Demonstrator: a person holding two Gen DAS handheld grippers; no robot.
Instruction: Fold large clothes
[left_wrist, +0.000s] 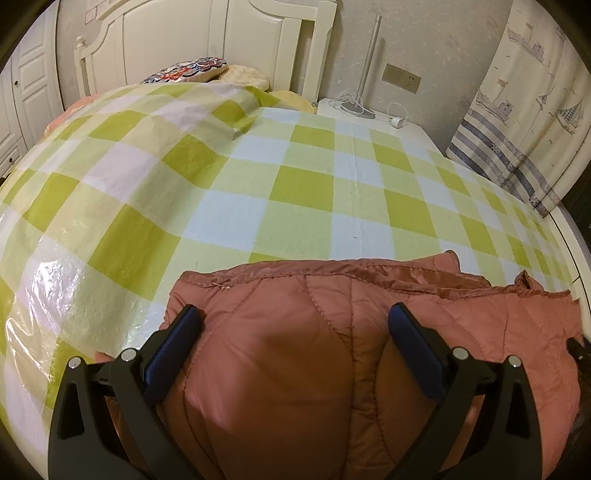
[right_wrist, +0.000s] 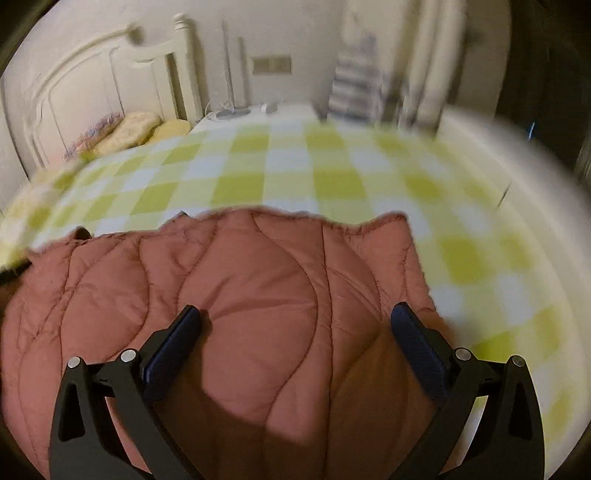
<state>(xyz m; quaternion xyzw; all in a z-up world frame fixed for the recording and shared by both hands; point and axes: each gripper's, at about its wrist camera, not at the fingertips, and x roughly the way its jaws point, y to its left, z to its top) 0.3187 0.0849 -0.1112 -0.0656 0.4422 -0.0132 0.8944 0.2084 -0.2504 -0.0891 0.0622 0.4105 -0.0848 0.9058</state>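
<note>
A pink-brown quilted jacket (left_wrist: 295, 332) lies on the near edge of the bed's green and white checked sheet (left_wrist: 258, 177). My left gripper (left_wrist: 293, 314) is open, its blue-padded fingers spread wide just above the jacket's left part. In the right wrist view the same jacket (right_wrist: 240, 288) fills the lower frame. My right gripper (right_wrist: 295, 314) is open, its fingers wide apart over the jacket's right part, near its right edge. Neither gripper holds cloth. That view is blurred by motion.
The white headboard (left_wrist: 207, 44) and pillows (left_wrist: 207, 72) are at the far end. A white nightstand (left_wrist: 369, 114) with a lamp pole and cables stands by the bed. A ship-print curtain (left_wrist: 524, 103) hangs at right. Glossy plastic covers the sheet at left (left_wrist: 55, 288).
</note>
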